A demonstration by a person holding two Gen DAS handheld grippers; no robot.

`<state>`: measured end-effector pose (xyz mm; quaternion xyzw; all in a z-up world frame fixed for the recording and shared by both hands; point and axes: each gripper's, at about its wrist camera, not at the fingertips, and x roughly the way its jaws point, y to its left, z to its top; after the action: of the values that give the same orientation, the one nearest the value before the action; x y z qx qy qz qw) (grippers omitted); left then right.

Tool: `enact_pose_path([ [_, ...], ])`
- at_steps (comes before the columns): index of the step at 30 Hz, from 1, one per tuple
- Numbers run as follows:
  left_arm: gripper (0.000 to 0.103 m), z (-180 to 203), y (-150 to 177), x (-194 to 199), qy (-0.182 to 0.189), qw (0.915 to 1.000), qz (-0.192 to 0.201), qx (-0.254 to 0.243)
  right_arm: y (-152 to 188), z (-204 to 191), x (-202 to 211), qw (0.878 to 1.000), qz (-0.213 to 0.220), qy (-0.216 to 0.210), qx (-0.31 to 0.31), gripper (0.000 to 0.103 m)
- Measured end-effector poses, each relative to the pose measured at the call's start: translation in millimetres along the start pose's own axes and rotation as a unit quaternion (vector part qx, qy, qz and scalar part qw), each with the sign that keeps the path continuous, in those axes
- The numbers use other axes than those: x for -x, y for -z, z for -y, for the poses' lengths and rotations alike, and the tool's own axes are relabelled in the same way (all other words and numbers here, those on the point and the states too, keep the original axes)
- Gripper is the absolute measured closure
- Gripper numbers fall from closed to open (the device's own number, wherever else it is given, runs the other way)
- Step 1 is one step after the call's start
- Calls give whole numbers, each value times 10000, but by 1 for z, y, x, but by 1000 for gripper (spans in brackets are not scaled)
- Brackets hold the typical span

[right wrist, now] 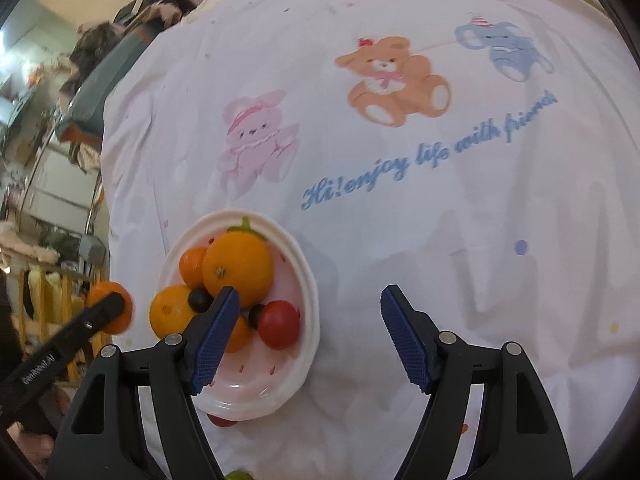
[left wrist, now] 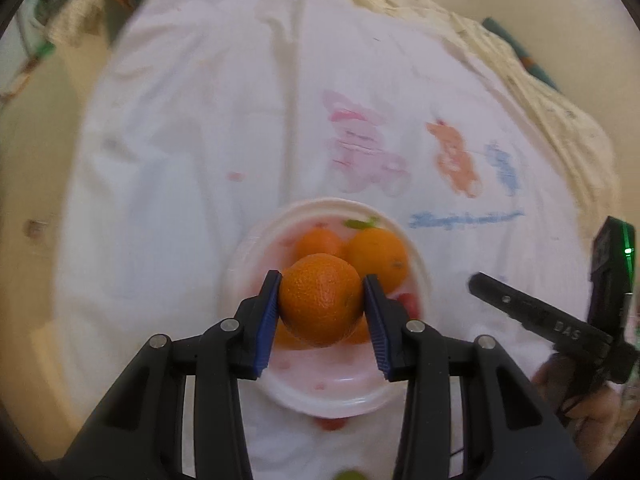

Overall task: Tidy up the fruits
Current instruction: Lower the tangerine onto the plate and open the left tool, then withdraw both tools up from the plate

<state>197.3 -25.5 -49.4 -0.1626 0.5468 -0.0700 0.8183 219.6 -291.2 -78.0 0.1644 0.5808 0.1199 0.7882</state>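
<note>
A bowl (right wrist: 308, 300) is set on the cloth (right wrist: 400, 240) toward its near left part. Several fruits are held in the bowl: a large orange (right wrist: 240, 266) at the back, a tomato (right wrist: 279, 325) in front of it. Printed animals are found farther back on the cloth.
</note>
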Motion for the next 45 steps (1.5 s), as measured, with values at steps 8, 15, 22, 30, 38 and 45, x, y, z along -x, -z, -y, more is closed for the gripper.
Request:
enact_pose_path([
  [8,66,16,-4,-24,137,9998,-153,-10,1,15,13,9999,52,-24,-121,27],
  [15,66,19,-5,-32,98,9997,-234,4,0,18,15,9998,60,-48,-163,27],
  [22,17,11,-5,-18,-146,9998,114,115,1,12,12,10000,29,-56,-55,27],
  [30,17,2,-8,-12,-191,9994,122,250,1,12,9,10000,32,40,-23,27],
  [38,17,-6,0,5,-318,9990,160,275,6,5,17,9999,100,-6,58,27],
  [45,17,-10,11,31,-520,9982,119,260,18,-6,39,9996,148,-9,232,27],
])
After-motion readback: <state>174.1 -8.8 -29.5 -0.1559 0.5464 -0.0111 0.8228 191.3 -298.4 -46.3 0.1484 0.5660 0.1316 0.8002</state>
